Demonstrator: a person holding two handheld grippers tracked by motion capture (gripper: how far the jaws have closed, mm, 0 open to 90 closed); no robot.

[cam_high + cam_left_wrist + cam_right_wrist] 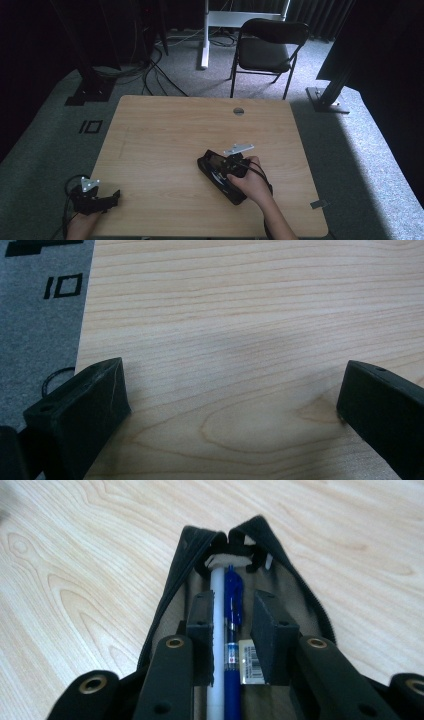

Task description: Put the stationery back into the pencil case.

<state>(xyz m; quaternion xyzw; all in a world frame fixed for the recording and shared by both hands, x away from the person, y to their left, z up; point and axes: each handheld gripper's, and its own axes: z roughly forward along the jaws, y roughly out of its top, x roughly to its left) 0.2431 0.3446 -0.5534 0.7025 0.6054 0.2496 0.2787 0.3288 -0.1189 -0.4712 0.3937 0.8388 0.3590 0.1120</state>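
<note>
Pens, a blue pen (232, 630) and a white pen (217, 630), lie inside the open black pencil case (172, 580) on the bench (165, 130); the right tongs (231, 605) grasp both, the left tongs (230, 400) are released.

The high view looks forward and down from above the near edge of the bench (165, 130), taking in its whole top, the carpet and a chair (267, 47) beyond. The left gripper view sits low and close over the bench's left edge, facing along the wood between its 2 jaws. The right gripper view looks down its jaws, very near, into the open pencil case (295, 587) that the high view sees mid-bench.
</note>
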